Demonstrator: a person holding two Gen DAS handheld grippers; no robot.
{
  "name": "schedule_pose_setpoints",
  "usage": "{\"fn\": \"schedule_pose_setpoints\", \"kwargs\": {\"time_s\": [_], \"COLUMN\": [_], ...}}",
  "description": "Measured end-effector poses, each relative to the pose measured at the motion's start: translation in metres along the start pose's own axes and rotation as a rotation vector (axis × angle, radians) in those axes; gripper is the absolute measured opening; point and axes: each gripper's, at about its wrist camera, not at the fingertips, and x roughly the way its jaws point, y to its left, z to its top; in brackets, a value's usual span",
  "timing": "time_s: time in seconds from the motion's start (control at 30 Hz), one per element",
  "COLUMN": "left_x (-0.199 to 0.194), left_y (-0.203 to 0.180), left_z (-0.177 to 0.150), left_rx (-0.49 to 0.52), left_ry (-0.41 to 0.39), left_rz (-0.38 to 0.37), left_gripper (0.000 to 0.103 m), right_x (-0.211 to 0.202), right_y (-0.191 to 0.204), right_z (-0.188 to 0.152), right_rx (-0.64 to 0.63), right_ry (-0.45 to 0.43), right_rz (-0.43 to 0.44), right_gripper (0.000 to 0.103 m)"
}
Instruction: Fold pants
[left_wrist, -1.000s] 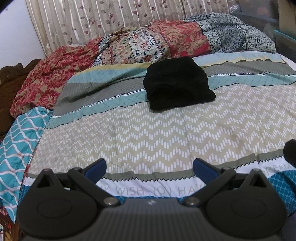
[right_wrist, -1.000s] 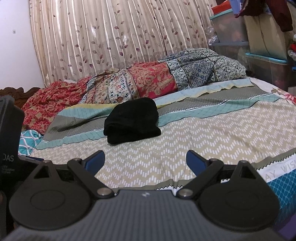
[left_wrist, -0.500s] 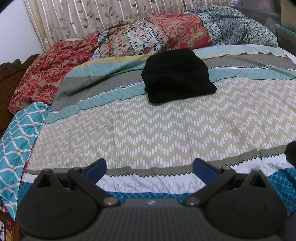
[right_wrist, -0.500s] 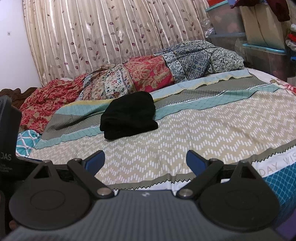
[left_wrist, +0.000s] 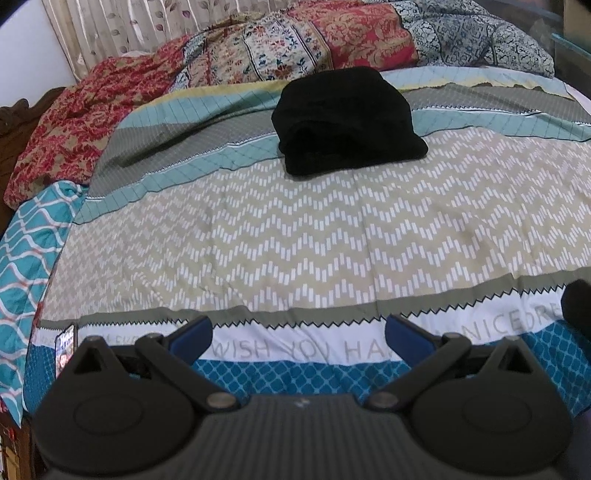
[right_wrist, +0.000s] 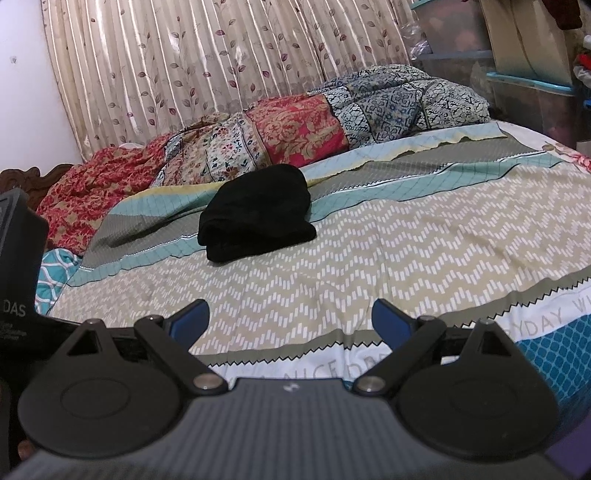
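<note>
The black pants (left_wrist: 347, 122) lie folded in a compact bundle on the far middle of the bed; they also show in the right wrist view (right_wrist: 258, 218). My left gripper (left_wrist: 299, 332) is open and empty, held over the near edge of the bed, well short of the pants. My right gripper (right_wrist: 291, 319) is open and empty too, also near the front edge, with the pants ahead and a little left.
The patterned bedspread (left_wrist: 295, 229) covers the bed. A rumpled floral quilt (right_wrist: 295, 129) lies along the far side by the curtain (right_wrist: 221, 55). A phone (left_wrist: 66, 343) lies at the near left corner. Storage bins (right_wrist: 535, 85) stand at the right.
Both grippers have tilted downward a little and drawn back, so more of the bed's near edge shows. The pants have not moved. Both stay open.
</note>
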Motion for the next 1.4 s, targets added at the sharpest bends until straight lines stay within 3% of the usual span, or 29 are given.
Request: {"fn": "schedule_pose_setpoints", "kwargs": {"time_s": [0.67, 1.4], "left_x": [0.011, 0.015], "left_y": [0.001, 0.0], "left_z": [-0.007, -0.005], "left_rx": [-0.015, -0.005], "left_ry": [0.076, 0.078], "left_rz": [-0.026, -0.069], "left_gripper": [0.103, 0.103], "right_x": [0.005, 0.01], "right_y": [0.003, 0.005], "right_z": [-0.006, -0.009], "right_rx": [-0.013, -0.023], "right_ry": [0.029, 0.041], "right_rz": [0.004, 0.002], "right_gripper": [0.096, 0.096]}}
